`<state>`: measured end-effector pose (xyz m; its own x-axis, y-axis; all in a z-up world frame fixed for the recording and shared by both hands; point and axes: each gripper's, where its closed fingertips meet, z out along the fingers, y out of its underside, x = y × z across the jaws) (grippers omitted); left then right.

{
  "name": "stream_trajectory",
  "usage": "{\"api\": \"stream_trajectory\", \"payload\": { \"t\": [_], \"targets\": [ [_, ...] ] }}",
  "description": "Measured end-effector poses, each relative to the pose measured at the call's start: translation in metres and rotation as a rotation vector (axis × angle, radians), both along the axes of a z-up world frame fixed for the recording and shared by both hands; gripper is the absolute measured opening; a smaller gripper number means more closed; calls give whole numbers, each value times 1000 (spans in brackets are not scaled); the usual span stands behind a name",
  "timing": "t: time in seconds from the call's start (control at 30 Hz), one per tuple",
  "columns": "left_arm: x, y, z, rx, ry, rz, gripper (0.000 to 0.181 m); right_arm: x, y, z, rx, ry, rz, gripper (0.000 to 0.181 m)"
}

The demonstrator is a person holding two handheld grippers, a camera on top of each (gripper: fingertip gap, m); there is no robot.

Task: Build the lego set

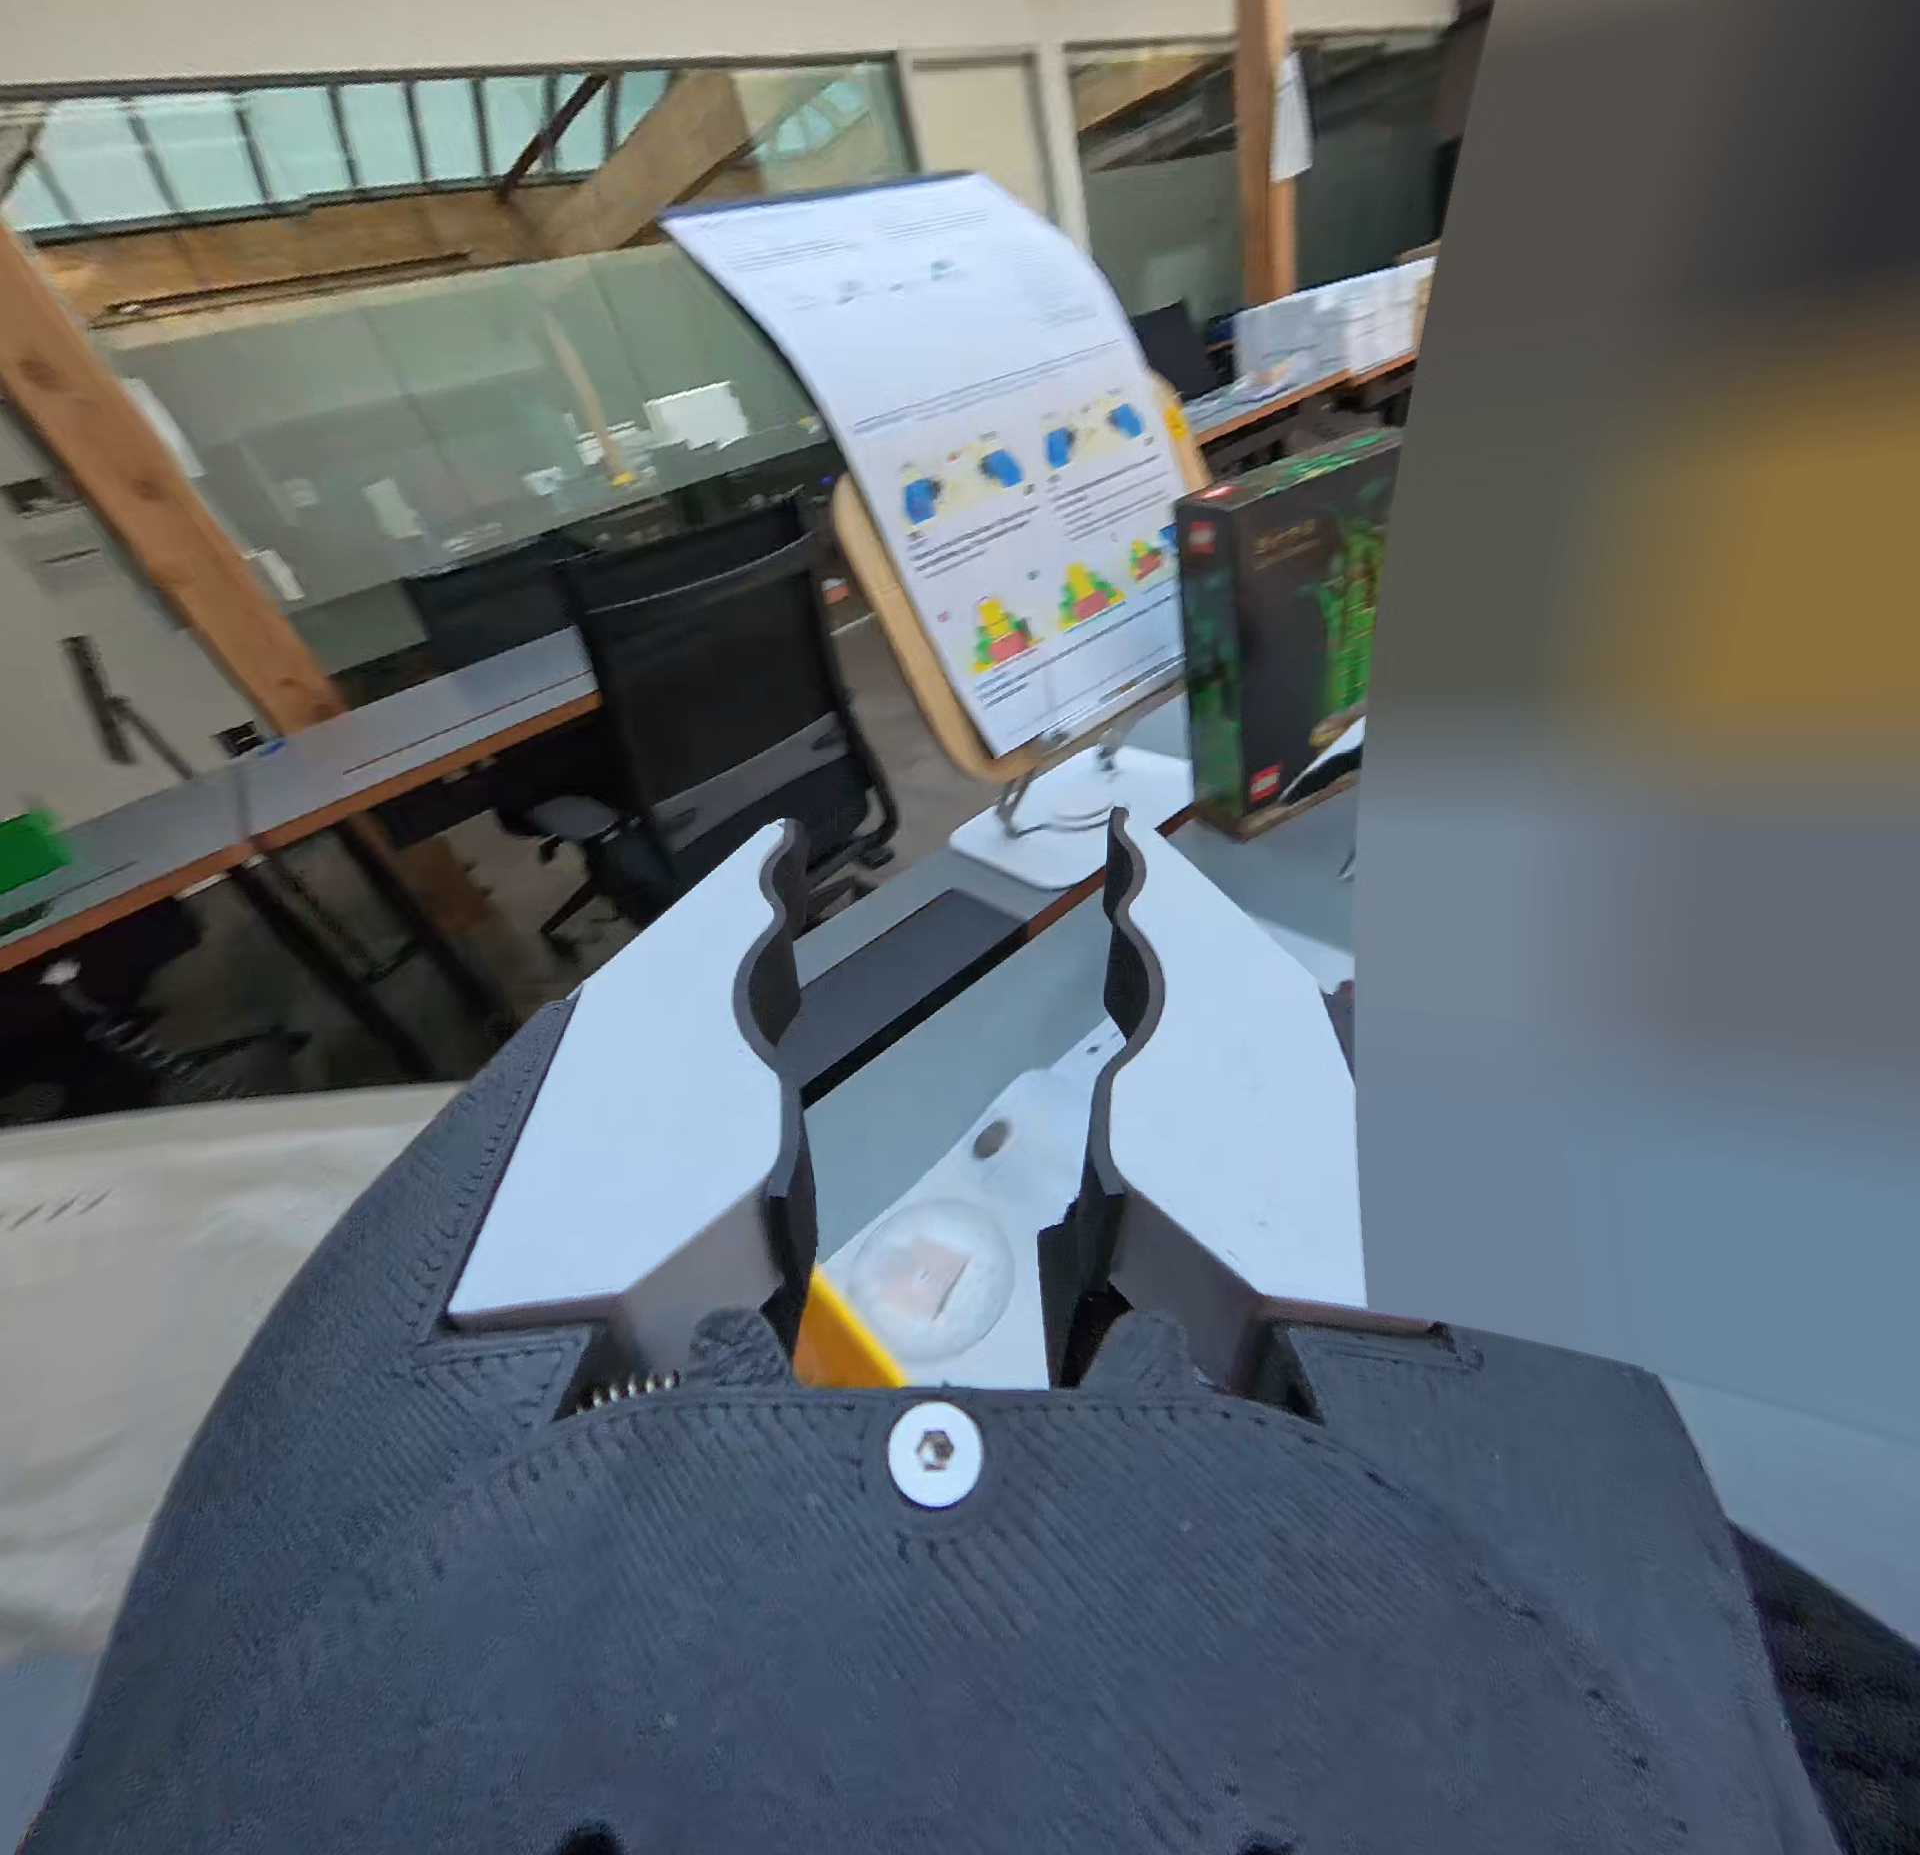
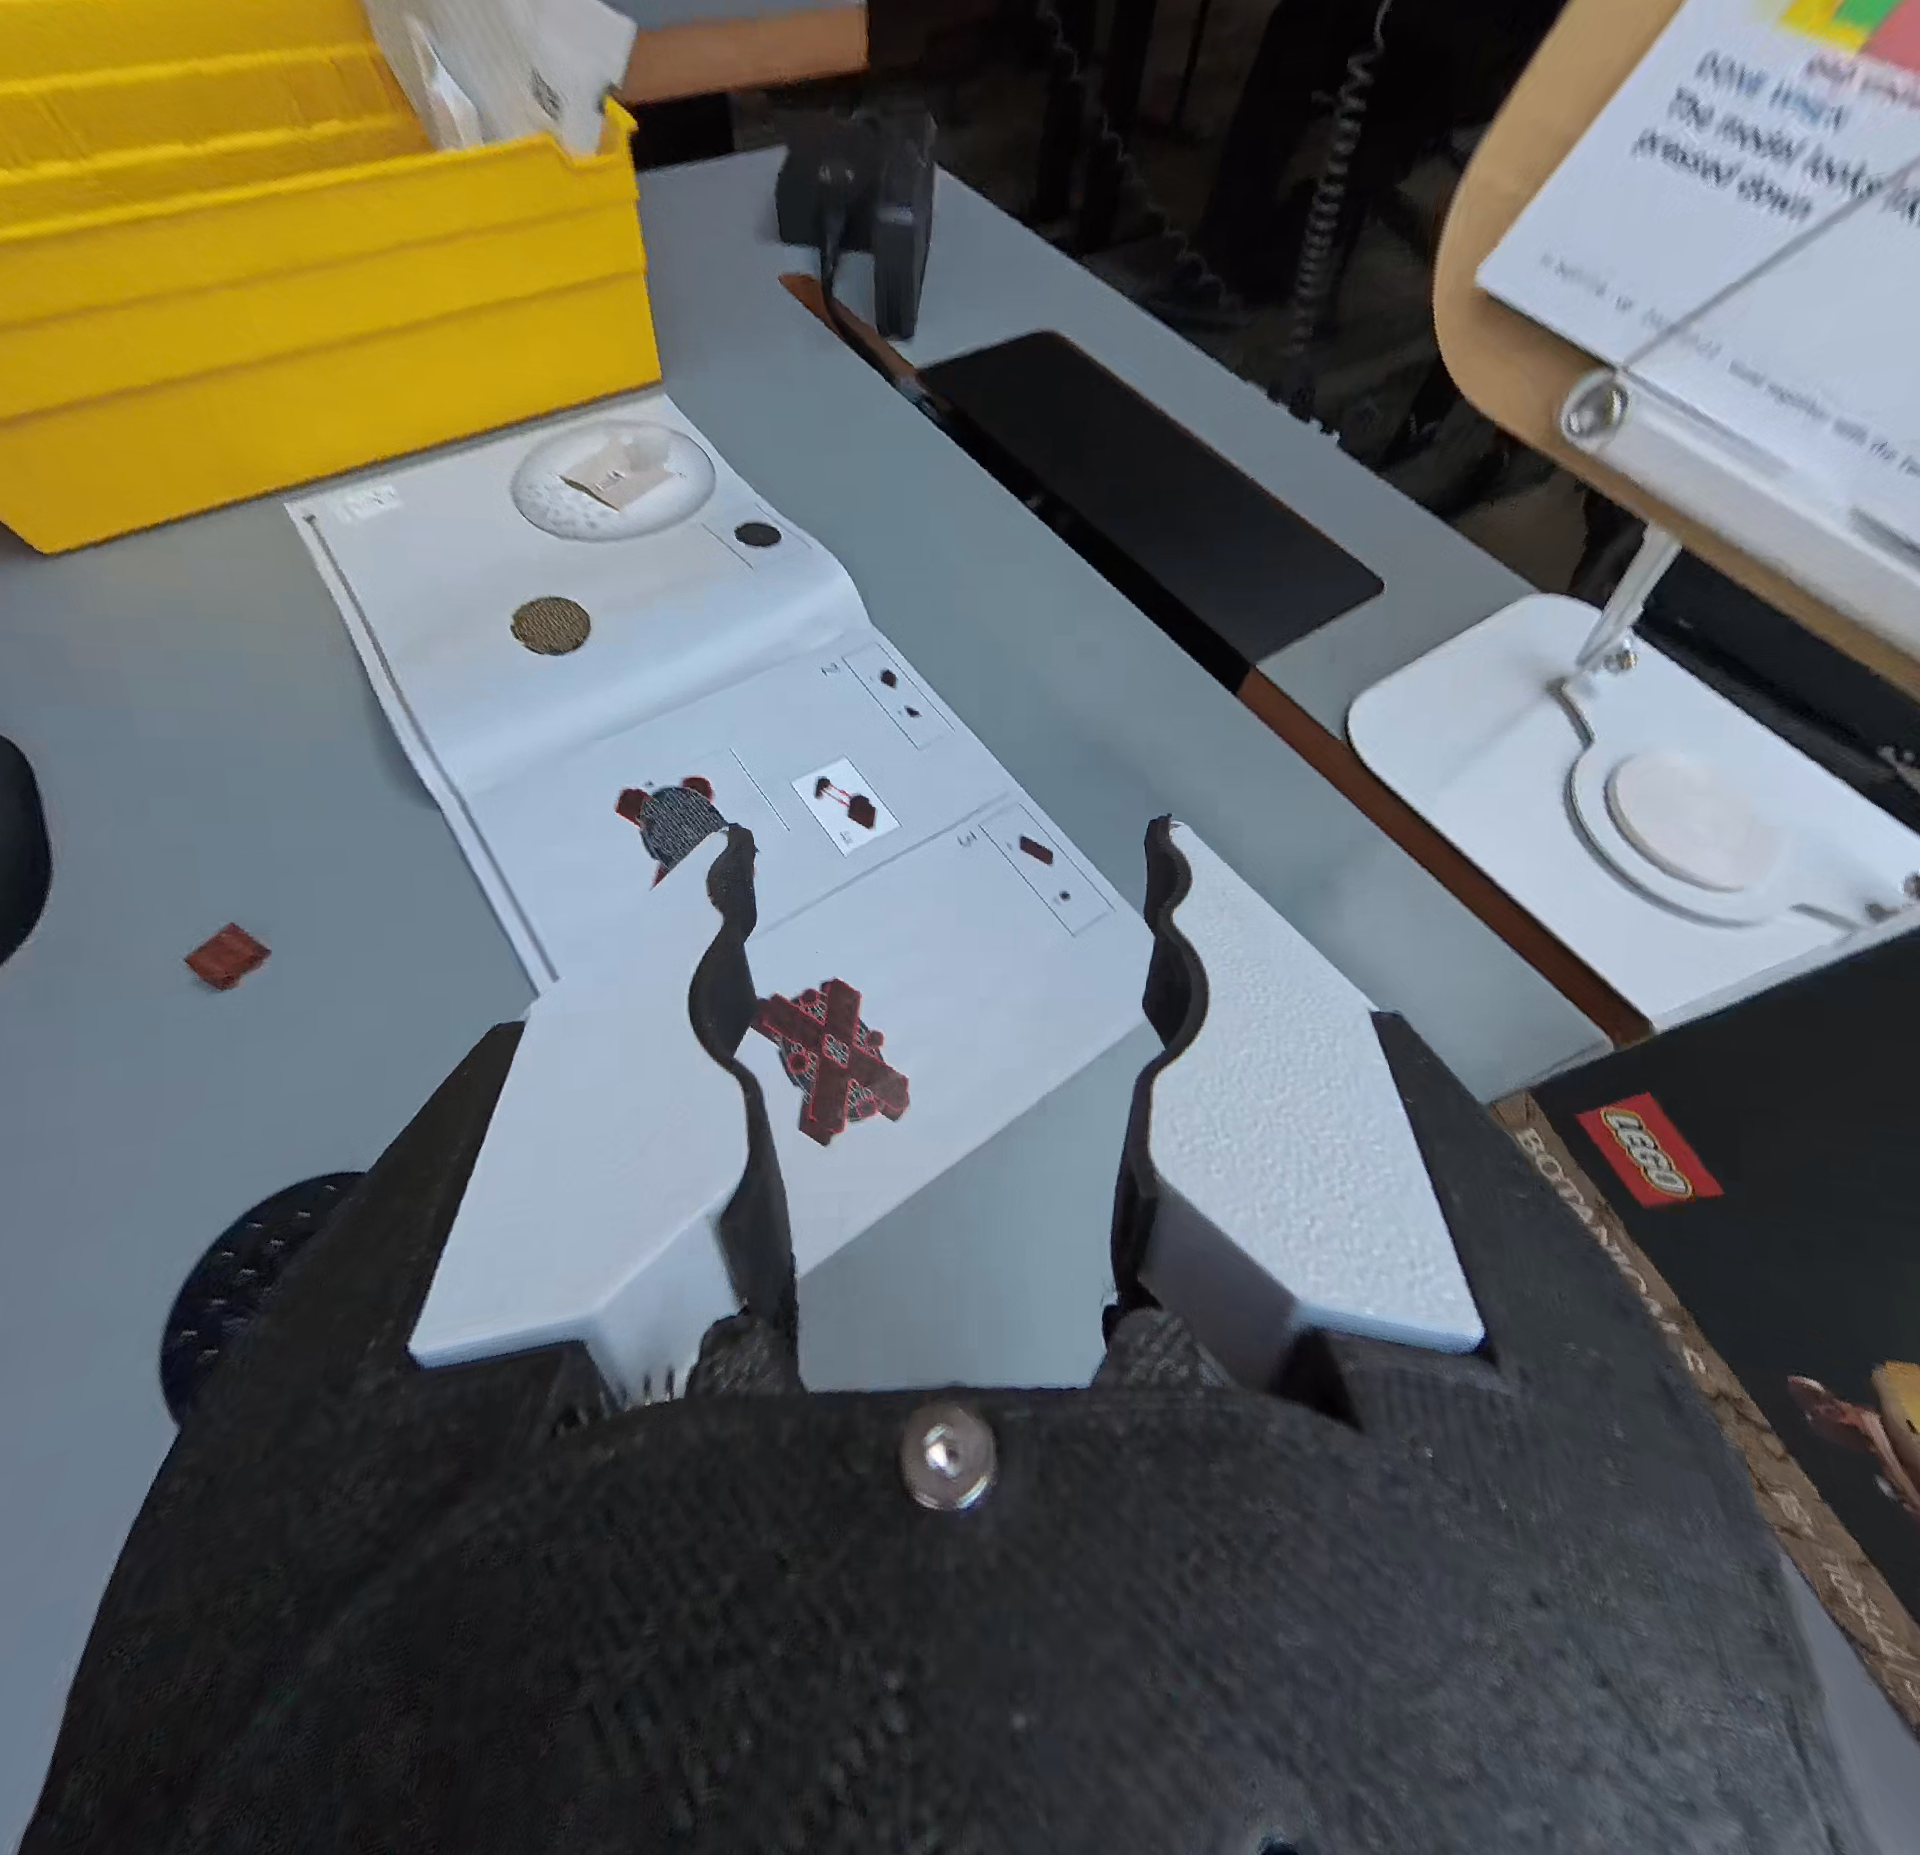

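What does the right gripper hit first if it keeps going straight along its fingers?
Likely the open instruction booklet lying flat on the grey table. The right gripper is open, holds nothing, and points down at its printed pages. Depth is unclear.

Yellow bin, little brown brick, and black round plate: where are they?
Yellow bin point(image 2: 312, 278): right wrist view, front wall.
Little brown brick point(image 2: 227, 956): right wrist view, top face.
Black round plate point(image 2: 244, 1275): right wrist view, studded top.

The right tongs point(image 2: 951, 834) have a rough, ridged black plastic body and grainy white fingers point(image 2: 1247, 1026). The worktop point(image 2: 208, 818) looks matt grey; the instruction sheet point(image 2: 644, 704) is smooth paper, the bin point(image 2: 312, 278) glossy yellow plastic.
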<state>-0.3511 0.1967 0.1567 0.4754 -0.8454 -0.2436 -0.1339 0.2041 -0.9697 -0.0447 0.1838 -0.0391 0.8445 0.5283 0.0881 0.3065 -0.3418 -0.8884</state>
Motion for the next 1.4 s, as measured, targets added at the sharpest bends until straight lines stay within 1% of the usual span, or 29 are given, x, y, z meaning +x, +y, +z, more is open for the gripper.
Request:
{"api": "stream_trajectory", "payload": {
  "t": [0.07,0.17,0.2,0.33,0.43,0.5,0.53,0.6,0.67,0.7,0.77,0.83,0.97,1.07,1.17,1.27,1.4],
  "targets": [
    [-41,25,-16,-26,108,144,57,-19,-4,22,47,7,24,75],
    [-89,53,-59,-174,291,249,56,-51,-3,52,104,15,27,76],
    [-99,61,-73,-218,341,270,52,-63,-2,60,102,23,39,76],
    [-129,88,-133,-411,581,354,46,-105,7,85,108,28,89,76],
    [-153,100,-177,-550,773,456,40,-118,17,102,159,24,76,76],
    [-166,103,-197,-620,861,497,36,-121,22,109,178,20,63,76],
    [-170,105,-203,-642,878,506,36,-120,26,114,193,17,52,76],
    [-174,108,-213,-711,881,522,30,-120,30,127,242,48,38,76],
    [-177,110,-221,-760,901,540,33,-123,33,138,287,128,36,72],
    [-177,113,-224,-762,914,551,33,-128,31,139,279,164,65,72],
    [-174,124,-225,-718,929,573,35,-134,28,132,225,204,103,72],
    [-169,140,-222,-666,888,603,34,-136,27,128,212,227,110,72],
    [-152,163,-221,-680,737,610,31,-137,28,109,193,143,119,72],
    [-142,177,-230,-702,667,603,32,-136,29,107,199,107,114,72],
    [-131,176,-246,-795,634,539,33,-138,24,117,234,120,131,70],
    [-132,163,-265,-923,688,517,40,-135,24,119,246,100,124,70],
    [-128,148,-277,-978,764,468,46,-134,24,120,249,101,128,70]
  ]
}}
